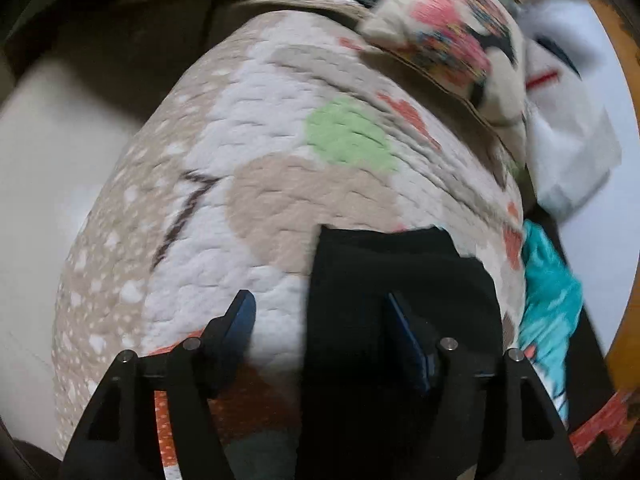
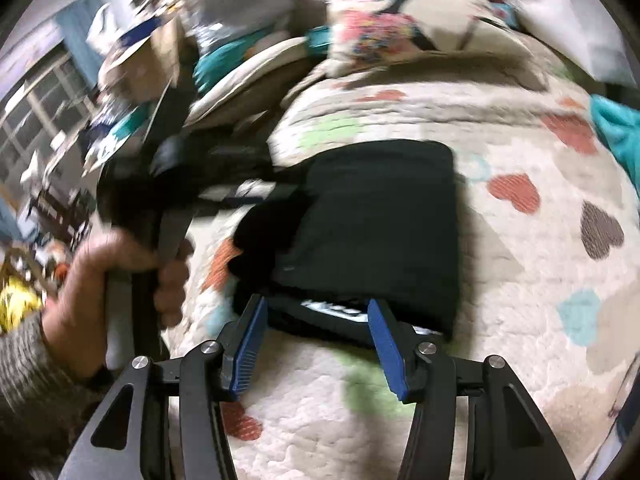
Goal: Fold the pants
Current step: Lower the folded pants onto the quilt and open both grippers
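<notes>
Black folded pants [image 2: 376, 220] lie on a heart-print quilt [image 2: 520, 300], seemingly untouched, both grippers [image 1: 320, 320] [image 2: 316, 316] agape.

The black pants [image 2: 376, 232] are folded up into a chunky, roughly square bundle, lying flat on the heart-print quilt [image 2: 520, 280]. There's a bit of white lettering on the near edge, and one side looks kinda bunched.

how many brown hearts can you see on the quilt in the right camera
1: a brown heart at the right side of the quilt, right of the folded black pants. Others may be hidden.
</notes>
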The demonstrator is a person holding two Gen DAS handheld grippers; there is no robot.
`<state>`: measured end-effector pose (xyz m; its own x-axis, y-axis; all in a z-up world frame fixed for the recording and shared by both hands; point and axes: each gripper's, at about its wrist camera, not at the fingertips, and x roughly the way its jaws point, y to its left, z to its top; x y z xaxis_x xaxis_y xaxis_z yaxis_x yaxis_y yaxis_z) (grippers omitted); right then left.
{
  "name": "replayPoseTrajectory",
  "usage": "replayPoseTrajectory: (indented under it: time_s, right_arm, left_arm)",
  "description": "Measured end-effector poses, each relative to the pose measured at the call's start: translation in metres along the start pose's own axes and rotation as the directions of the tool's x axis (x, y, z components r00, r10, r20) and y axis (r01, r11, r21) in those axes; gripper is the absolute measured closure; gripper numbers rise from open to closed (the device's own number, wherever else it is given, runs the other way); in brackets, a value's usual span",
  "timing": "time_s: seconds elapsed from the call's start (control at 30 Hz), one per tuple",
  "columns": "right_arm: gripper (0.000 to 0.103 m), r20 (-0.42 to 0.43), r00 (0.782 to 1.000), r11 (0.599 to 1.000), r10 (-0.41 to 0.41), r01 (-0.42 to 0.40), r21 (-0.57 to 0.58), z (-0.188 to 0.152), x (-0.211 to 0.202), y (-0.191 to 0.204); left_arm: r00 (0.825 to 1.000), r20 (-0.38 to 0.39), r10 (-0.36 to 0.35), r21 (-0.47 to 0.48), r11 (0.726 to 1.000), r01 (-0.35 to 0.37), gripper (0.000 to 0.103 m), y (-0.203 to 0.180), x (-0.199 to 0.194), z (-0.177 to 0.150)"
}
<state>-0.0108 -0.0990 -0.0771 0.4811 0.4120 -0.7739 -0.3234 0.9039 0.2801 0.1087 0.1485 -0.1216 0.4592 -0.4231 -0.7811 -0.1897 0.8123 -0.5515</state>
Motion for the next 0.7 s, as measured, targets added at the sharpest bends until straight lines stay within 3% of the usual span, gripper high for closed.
replayPoseTrajectory:
  time_s: [0.23, 0.43, 0.5, 0.6, 0.7]
  right_arm:
    - [0.046, 0.022, 0.999, 0.999, 0.033, -0.034, 0.034, 0.001, -0.005, -0.008]
    - [0.046, 0.117, 0.984, 0.979, 0.135, -0.150, 0.136, 0.000, -0.032, -0.027]
    - [0.046, 0.137, 0.980, 0.968, 0.146, -0.170, 0.185, 0.000, -0.032, -0.036]
    - [0.046, 0.154, 0.975, 0.936, 0.160, -0.199, 0.291, -0.003, -0.022, -0.055]
    - [0.046, 0.105, 0.980, 0.908, 0.172, -0.199, 0.370, -0.016, -0.003, -0.069]
  left_arm:
    - [0.993, 0.062, 0.100, -0.031, 0.995, -0.099, 0.036, 0.018, -0.041, -0.002]
    - [0.982, 0.142, 0.124, -0.008, 0.992, -0.124, 0.036, 0.001, -0.075, -0.032]
    - [0.981, 0.154, 0.122, 0.036, 0.991, -0.129, 0.036, -0.013, -0.076, -0.042]
    - [0.987, 0.111, 0.116, 0.095, 0.987, -0.127, 0.036, -0.031, -0.056, -0.052]
    - [0.978, 0.070, 0.195, 0.097, 0.975, -0.201, 0.036, -0.028, -0.033, -0.064]
